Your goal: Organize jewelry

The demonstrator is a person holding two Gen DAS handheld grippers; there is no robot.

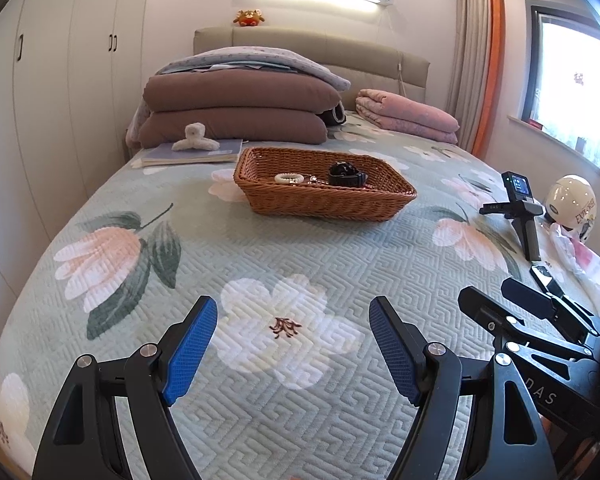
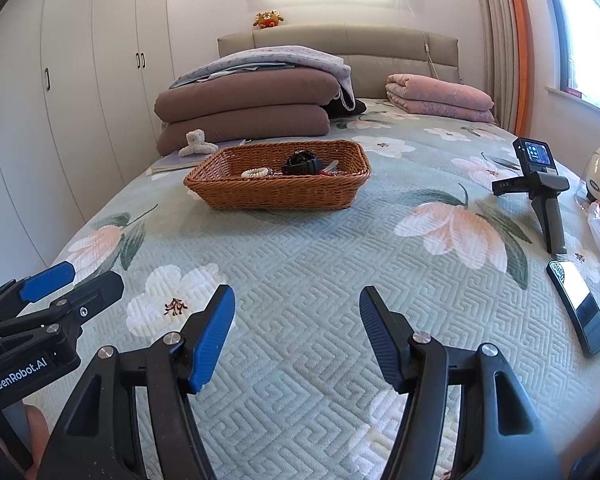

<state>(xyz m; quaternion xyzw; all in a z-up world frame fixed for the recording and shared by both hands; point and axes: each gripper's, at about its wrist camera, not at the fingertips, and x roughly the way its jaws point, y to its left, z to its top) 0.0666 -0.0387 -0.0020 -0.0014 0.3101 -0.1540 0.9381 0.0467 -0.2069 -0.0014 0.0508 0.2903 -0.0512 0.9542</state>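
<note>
Midway up the floral bedspread (image 1: 300, 248) sits a wicker basket (image 1: 324, 196) holding a black watch (image 1: 346, 174), a pale bead bracelet (image 1: 288, 178) and some small red pieces too small to make out. Nearer the foot of the bed, well apart from the basket, the left tool (image 1: 292, 320) and right tool (image 2: 296, 312) hover side by side, both with jaws spread and nothing between them. A phone (image 2: 580, 306) and a handheld camera on its grip (image 2: 538, 184) lie to the right, with folded quilts (image 1: 236, 116) stacked by the headboard.
</note>
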